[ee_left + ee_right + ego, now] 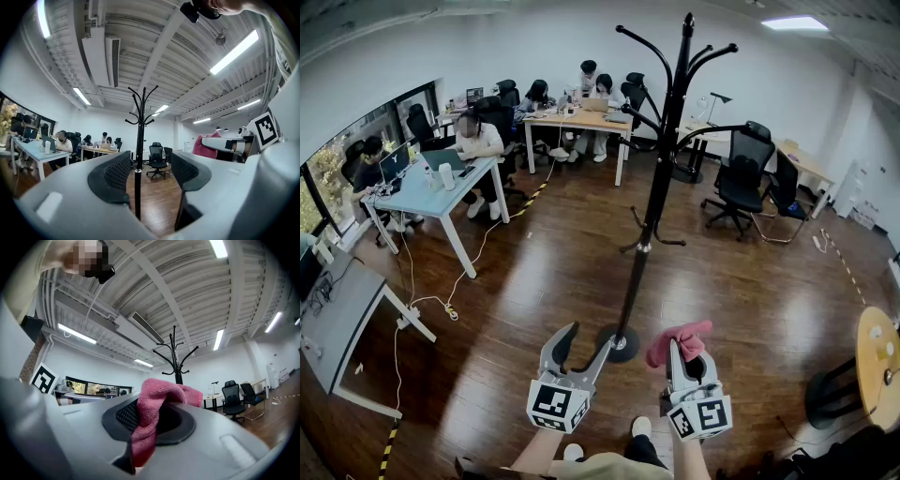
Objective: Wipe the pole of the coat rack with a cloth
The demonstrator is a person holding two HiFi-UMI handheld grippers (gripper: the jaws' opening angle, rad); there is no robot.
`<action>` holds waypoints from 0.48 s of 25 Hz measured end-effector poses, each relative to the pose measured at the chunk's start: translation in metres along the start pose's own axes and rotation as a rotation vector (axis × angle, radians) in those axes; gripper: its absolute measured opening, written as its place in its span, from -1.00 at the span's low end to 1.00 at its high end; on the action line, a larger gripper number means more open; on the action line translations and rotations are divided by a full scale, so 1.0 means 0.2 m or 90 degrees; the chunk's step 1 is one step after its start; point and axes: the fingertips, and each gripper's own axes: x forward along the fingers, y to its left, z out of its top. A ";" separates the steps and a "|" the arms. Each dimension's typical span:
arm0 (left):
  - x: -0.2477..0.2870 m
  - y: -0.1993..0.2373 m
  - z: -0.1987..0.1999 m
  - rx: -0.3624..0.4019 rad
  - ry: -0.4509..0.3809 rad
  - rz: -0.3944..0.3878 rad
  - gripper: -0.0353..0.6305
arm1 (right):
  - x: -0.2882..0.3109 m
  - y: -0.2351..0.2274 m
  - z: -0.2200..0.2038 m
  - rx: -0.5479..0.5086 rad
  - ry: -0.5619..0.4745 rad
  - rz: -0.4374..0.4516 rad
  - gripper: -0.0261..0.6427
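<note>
Pinching cloth (157, 397) in right gripper (686, 351), pole (655, 202) beyond

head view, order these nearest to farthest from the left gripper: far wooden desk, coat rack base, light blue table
From the left gripper:
1. coat rack base, on the floor just right of its jaws
2. light blue table, to the left, mid-room
3. wooden desk, far back by the wall

Bright even light from ceiling strip lights (234, 51), fisheye bending, dark vignetted corners, near jaws soft
</note>
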 end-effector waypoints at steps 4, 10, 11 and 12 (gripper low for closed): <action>0.26 -0.11 0.01 0.018 -0.009 0.006 -0.14 | 0.04 -0.25 0.03 0.012 -0.009 0.013 -0.75; 0.64 -0.31 0.09 0.047 -0.027 0.022 -0.14 | 0.13 -0.71 0.09 0.034 -0.033 0.024 -0.75; 0.69 -0.34 0.09 0.049 -0.024 0.026 -0.14 | 0.14 -0.76 0.09 0.038 -0.033 0.031 -0.75; 0.72 -0.35 0.08 0.051 -0.021 0.031 -0.14 | 0.15 -0.79 0.09 0.041 -0.033 0.040 -0.75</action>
